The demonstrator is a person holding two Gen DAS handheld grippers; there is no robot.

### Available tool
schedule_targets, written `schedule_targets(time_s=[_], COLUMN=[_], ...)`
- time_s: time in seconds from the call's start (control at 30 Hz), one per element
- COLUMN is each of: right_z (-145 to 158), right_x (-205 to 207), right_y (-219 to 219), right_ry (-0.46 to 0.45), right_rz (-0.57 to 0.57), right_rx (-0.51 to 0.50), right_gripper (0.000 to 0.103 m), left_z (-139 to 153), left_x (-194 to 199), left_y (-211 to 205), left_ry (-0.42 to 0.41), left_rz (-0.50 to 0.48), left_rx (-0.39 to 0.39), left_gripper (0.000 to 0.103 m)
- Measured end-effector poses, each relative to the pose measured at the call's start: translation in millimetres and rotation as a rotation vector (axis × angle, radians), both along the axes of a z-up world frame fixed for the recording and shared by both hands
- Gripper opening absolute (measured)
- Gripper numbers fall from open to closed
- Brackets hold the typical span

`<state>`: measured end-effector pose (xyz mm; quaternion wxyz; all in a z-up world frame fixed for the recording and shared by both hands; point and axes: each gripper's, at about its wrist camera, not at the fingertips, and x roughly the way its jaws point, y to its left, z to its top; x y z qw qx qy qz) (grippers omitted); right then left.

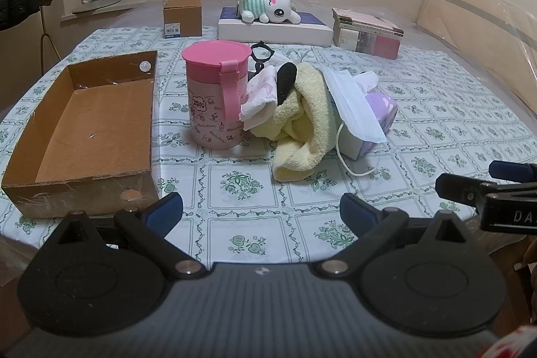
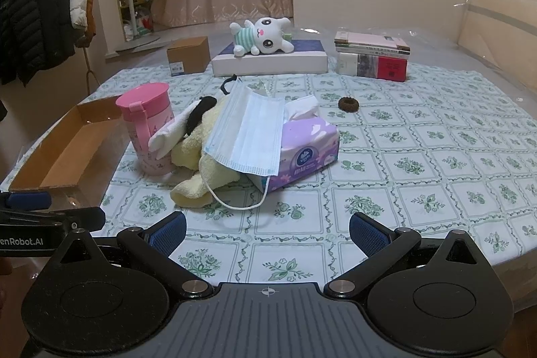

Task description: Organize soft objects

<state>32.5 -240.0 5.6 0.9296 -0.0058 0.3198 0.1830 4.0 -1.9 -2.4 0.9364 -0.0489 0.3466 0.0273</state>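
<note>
Cardboard tray (image 1: 90, 126) sat empty at table's left; yellow towel (image 1: 302, 109), face mask (image 2: 248, 133) and cloth lay heaped against pink cup (image 1: 216, 96). Both claws (image 1: 261, 210) (image 2: 266, 232) hovered open, empty. Tugging the towel would likely topple the cup.

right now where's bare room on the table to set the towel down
Bare cloth lies between both open tongs and the pile, also right of the tissue pack up to the books. The cardboard tray is empty. Crowded: pink cup, yellow towel, mask.
</note>
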Motion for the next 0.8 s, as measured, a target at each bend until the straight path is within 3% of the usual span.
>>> schedule_targets(time_s=[0.8], right_z=[-2.3], right_x=[0.8], right_y=[-2.4], right_ry=[0.002], right_rz=[-0.007], right_rx=[0.003], right_gripper=[0.103], left_z=[-2.5], left_x=[0.6], left_y=[0.6], left_ry=[0.006], left_rz=[0.004], left_rx=[-0.002], left_gripper=[0.099])
